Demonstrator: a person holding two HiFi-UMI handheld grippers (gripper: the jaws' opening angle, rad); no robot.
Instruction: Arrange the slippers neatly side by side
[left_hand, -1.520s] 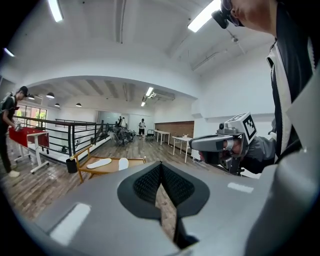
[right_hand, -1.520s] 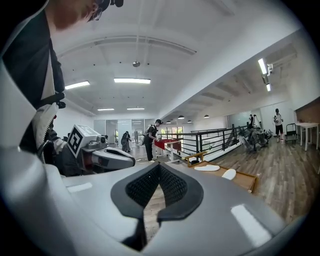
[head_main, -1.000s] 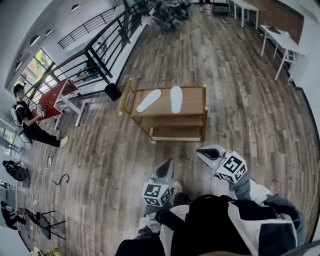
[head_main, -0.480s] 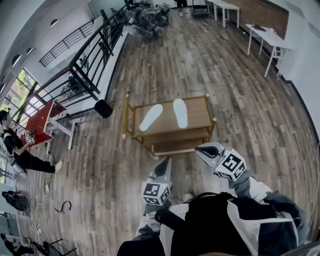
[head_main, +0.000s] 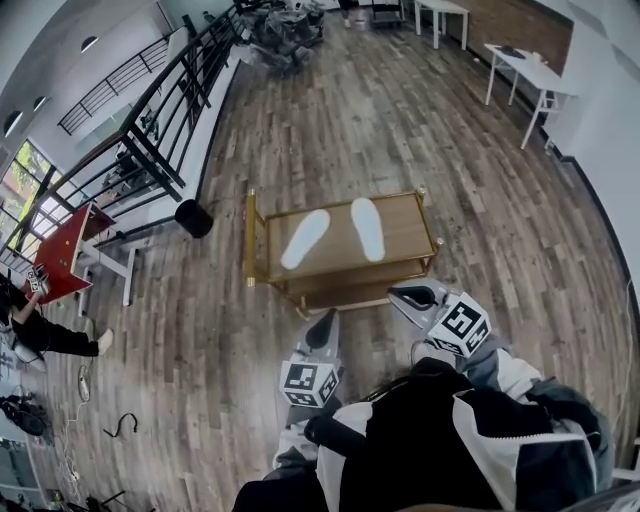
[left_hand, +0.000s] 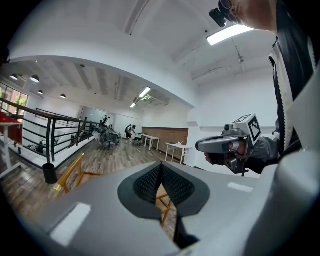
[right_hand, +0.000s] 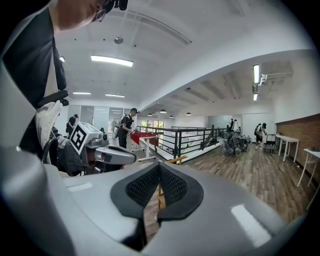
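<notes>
I stand on the plank floor at the near side of a gold-framed wooden cart, a gripper in each hand. The left gripper has its fingers pressed together with nothing between them. The right gripper is likewise closed and empty. The two white slippers lie on the cart's top shelf, apart from each other and ahead of both grippers. The left slipper lies slanted, its far end leaning toward its mate. The right slipper lies nearly straight. A black bin stands off the cart's left end.
</notes>
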